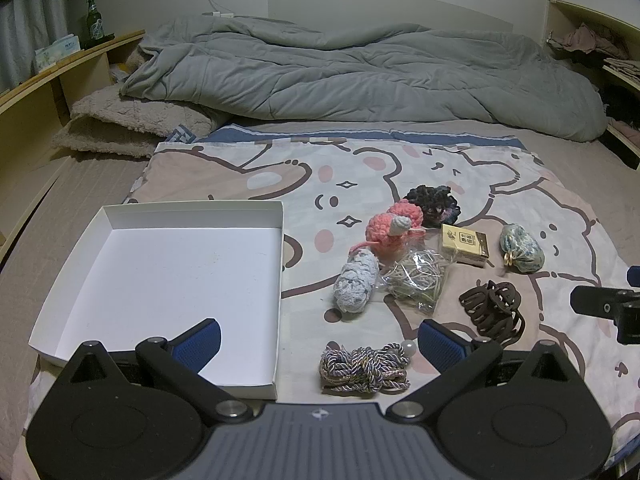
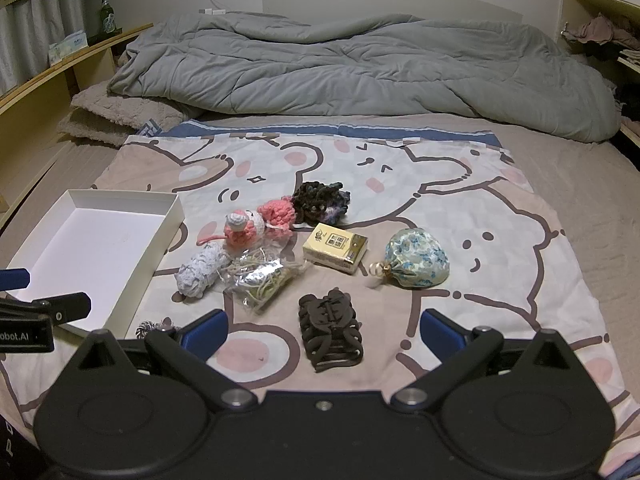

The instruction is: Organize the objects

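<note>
Currently both tools are released, holding nothing: left tool (image 1: 320, 336) hangs over the braided cord (image 1: 362, 368), white box (image 1: 60, 344) at its left; right tool (image 2: 324, 330) straddles the brown hair claw (image 2: 332, 328). Risks: soft bed sags, claw slips; cord loops snag, dragging the pearl bead (image 1: 409, 347).

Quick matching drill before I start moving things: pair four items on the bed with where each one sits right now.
Things:
1. brown hair claw
2. white box
3. floral pouch
4. twisted cord bundle

Places:
A. rightmost of the items
B. between the open right tongs
C. left of the pile, nothing inside
D. between the open left tongs

Pairs: 1-B, 2-C, 3-A, 4-D
</note>
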`<move>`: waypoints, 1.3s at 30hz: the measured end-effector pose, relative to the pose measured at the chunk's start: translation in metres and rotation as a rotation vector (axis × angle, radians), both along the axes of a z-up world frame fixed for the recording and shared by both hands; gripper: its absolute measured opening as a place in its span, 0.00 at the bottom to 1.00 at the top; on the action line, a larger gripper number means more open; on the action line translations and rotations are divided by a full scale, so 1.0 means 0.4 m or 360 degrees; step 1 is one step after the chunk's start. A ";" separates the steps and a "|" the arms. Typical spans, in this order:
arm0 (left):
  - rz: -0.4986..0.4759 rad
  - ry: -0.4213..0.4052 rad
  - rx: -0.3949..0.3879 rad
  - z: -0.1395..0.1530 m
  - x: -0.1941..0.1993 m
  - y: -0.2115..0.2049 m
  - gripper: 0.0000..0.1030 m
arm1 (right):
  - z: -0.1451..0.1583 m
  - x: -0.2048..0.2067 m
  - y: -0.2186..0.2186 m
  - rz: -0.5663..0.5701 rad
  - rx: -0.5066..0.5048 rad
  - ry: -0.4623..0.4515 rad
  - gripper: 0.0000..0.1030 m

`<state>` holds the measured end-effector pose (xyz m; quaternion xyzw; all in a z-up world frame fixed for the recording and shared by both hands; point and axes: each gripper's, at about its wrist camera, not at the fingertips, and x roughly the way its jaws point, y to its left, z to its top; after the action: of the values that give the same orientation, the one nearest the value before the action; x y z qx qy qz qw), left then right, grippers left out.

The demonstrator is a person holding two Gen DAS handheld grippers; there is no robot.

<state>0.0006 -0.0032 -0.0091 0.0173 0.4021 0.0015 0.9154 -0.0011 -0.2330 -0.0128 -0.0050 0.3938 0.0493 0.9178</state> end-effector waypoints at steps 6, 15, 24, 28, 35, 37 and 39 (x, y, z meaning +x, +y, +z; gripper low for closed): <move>0.0001 0.0001 0.0000 0.000 0.000 0.000 1.00 | 0.000 -0.002 0.001 0.0001 0.0001 0.0002 1.00; -0.0005 -0.0064 -0.0016 0.008 0.005 0.005 1.00 | -0.007 -0.010 -0.002 -0.0022 0.0025 -0.0033 1.00; -0.0026 -0.0055 -0.0006 -0.013 0.048 -0.014 1.00 | 0.022 0.004 -0.036 -0.0044 0.0149 -0.0138 1.00; -0.0012 0.0002 -0.0033 -0.047 0.063 -0.025 1.00 | 0.033 0.035 -0.050 -0.0085 0.0155 -0.0123 1.00; -0.0027 0.0114 -0.0049 -0.112 0.079 -0.049 1.00 | 0.046 0.095 -0.035 0.0017 0.0068 -0.0140 1.00; -0.0012 0.0136 -0.0078 -0.128 0.082 -0.052 1.00 | 0.039 0.123 -0.036 0.0036 0.0074 -0.0122 1.00; -0.0023 0.0159 -0.0112 -0.145 0.088 -0.059 1.00 | 0.025 0.145 -0.042 0.0031 0.0102 -0.0116 1.00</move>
<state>0.0358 -0.0267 -0.0670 -0.0120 0.4469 -0.0200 0.8943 0.0571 -0.2499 -0.0029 0.0187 0.3582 0.0705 0.9308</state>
